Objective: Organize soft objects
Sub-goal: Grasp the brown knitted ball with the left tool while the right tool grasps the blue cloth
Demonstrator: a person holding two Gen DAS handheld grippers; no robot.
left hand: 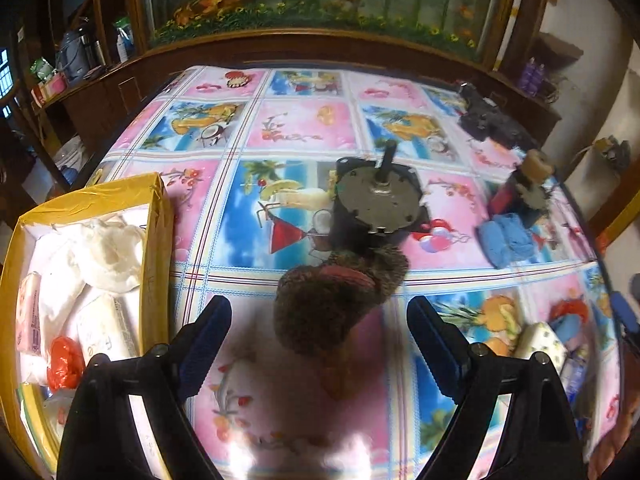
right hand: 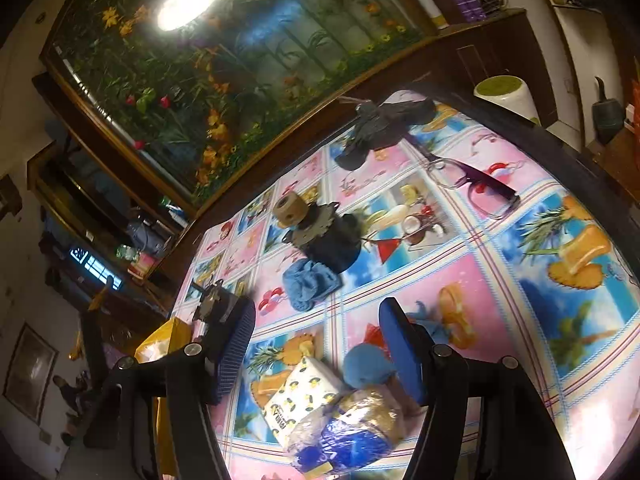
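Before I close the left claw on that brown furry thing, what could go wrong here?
1. The brown furry item lies against the heavy metal motor; a sweep forward could knock or drag it.
2. The left claw stands open with the item just ahead, so a shallow close may pinch only fuzz.
3. The right claw hovers open over the tissue pack and wrapped bundle; it could shove them.

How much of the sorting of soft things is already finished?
Done: the yellow cardboard box already holds white tissue packs. In hand: the open left claw hovers around the brown fuzzy plush. Left: the blue folded cloth and lemon-print tissue pack.
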